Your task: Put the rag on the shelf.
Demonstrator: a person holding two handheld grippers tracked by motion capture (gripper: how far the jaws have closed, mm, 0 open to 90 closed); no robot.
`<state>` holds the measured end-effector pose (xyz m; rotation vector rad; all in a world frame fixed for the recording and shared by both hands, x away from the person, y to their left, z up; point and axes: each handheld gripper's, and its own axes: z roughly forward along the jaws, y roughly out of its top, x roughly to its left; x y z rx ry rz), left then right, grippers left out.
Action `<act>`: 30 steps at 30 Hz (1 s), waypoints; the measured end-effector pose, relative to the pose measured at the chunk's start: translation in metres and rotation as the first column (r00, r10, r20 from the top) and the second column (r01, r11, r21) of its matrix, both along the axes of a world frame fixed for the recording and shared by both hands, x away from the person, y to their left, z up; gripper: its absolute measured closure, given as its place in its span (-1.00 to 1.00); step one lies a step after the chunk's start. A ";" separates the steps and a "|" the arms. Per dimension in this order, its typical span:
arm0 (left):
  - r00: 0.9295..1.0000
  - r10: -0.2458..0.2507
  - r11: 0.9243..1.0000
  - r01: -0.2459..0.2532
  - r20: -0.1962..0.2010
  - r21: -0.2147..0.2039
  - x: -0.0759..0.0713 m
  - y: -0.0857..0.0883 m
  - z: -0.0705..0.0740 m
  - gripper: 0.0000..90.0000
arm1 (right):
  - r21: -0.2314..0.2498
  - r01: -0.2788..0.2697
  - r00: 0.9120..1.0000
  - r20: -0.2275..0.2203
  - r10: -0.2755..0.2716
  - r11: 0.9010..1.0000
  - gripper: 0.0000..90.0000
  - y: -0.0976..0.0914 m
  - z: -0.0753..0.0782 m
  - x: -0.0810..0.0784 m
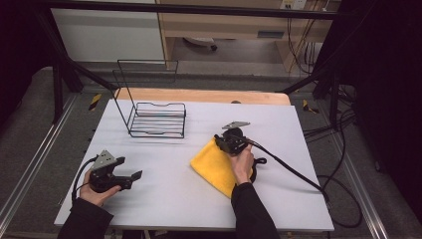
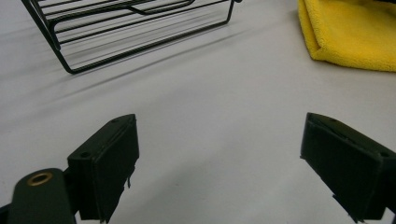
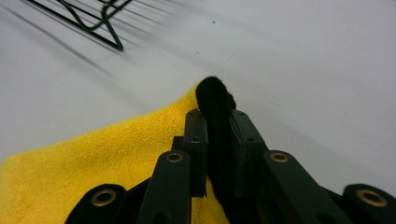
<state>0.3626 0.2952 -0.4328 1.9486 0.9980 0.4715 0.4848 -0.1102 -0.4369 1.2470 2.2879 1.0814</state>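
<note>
— What do we see at the left?
— Our left gripper [image 1: 130, 176] rests low over the table [image 1: 164, 194], jaws wide, nothing between them; the wire rack [image 1: 158, 119] stands beyond.
— And rightward?
— Our right gripper [image 1: 222, 141] has its jaws clamped on a black strap [image 3: 215, 116] at the yellow cloth [image 1: 216, 167]'s far corner.
</note>
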 end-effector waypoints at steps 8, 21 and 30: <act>1.000 -0.001 1.000 0.001 -0.004 0.002 0.000 -0.001 0.000 -0.76 | 0.009 -0.049 0.994 0.096 0.048 0.999 0.21 -0.006 0.014 -0.011; 1.000 0.007 1.000 -0.007 -0.005 0.010 0.000 -0.002 -0.001 -0.77 | 0.075 -0.214 0.976 0.058 0.210 0.974 -0.56 -0.048 0.019 -0.100; 1.000 0.006 1.000 -0.006 -0.007 0.013 -0.001 -0.002 0.000 -0.77 | 0.043 -0.266 0.964 0.000 0.267 0.963 -0.08 -0.053 0.006 -0.136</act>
